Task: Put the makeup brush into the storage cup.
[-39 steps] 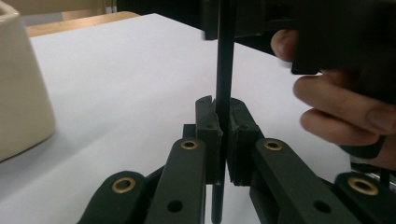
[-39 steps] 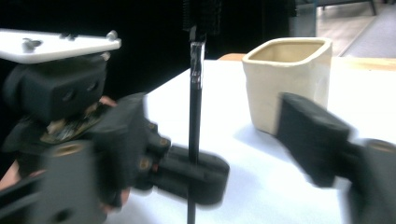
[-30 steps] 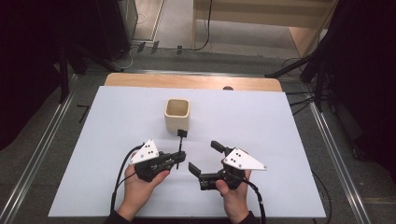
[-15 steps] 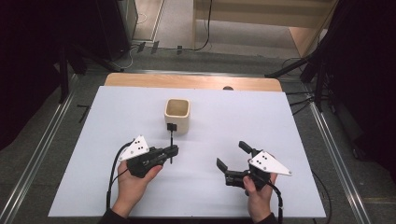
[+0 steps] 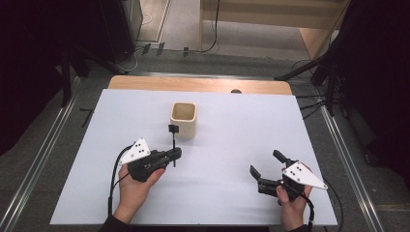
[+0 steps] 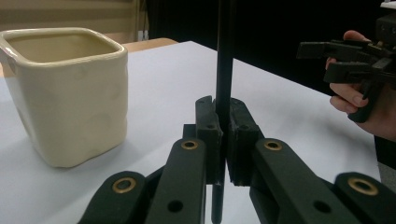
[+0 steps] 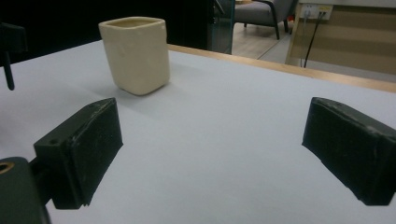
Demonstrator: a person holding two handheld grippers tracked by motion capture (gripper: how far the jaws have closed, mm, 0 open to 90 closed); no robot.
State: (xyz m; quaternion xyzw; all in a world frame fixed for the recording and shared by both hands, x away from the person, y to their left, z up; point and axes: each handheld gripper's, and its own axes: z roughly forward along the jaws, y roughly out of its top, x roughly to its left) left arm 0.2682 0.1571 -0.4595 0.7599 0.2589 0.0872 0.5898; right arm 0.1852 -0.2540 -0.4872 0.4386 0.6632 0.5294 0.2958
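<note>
Nearest the person, right gripper (image 5: 263, 175) sits low at the near right of the white table (image 5: 232, 121), jaws spread wide with nothing between them, only bare tabletop between the pads in the right gripper view; the jaws have just been easing inward a touch, still empty. It is well apart from everything, so little risk there unless it swings back toward the middle and clips the stick. Left gripper (image 5: 175, 153) is clenched on a thin black stick (image 5: 173, 145), held upright, pads pinching it low on the shaft as seen in the left gripper view (image 6: 223, 70), with a short tail poking out below the pads. Small blocky head (image 5: 172, 128) on top, near the pot's front wall. Grip is on a narrow round shaft, so likely risk: the stick pivots or slides down between the pads if the hand tilts or jolts. Farther off, cream ceramic pot (image 5: 184, 119) stands upright, open mouth up, just beyond the stick. If the stick is meant for the pot, the head has to clear the rim; coming in too low or level would knock the wall, shove or tip the pot. Dropping it from a tilt could leave it leaning out or bounce it onto the table.
</note>
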